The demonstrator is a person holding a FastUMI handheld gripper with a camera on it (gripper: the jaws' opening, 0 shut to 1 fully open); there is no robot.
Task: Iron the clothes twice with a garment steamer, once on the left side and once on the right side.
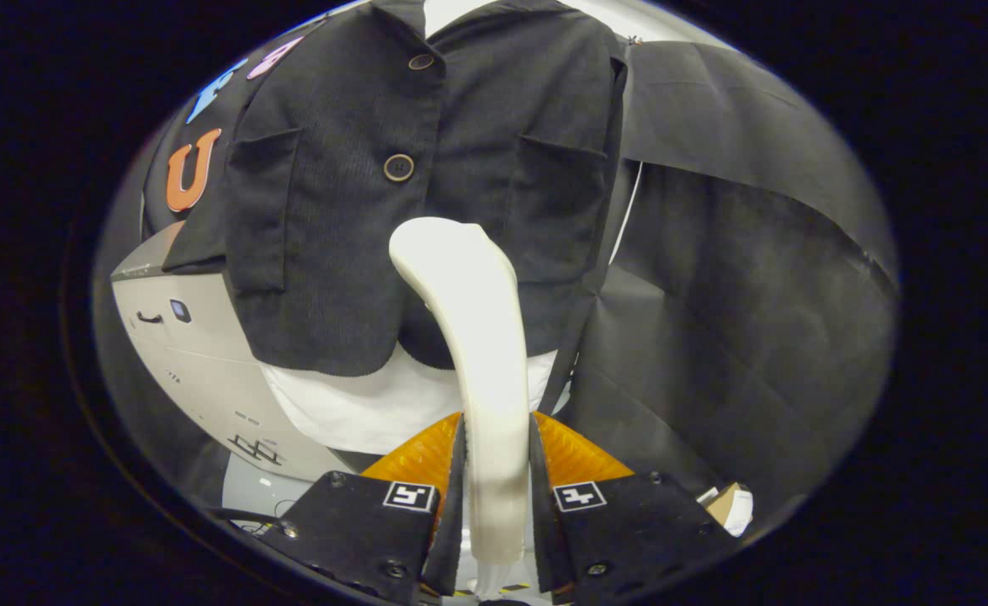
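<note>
Gripping steamer (pixel 469 337) — jacket (pixel 359 194) beyond — gripper (pixel 496 471)

The tool (pixel 496 459) grips the cream plastic steamer handle (pixel 477 337), whose head rests against the dark corduroy buttoned jacket (pixel 351 210) hanging ahead.

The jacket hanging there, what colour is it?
Black, with brown buttons, on the jacket; gripper view shows it.
</note>
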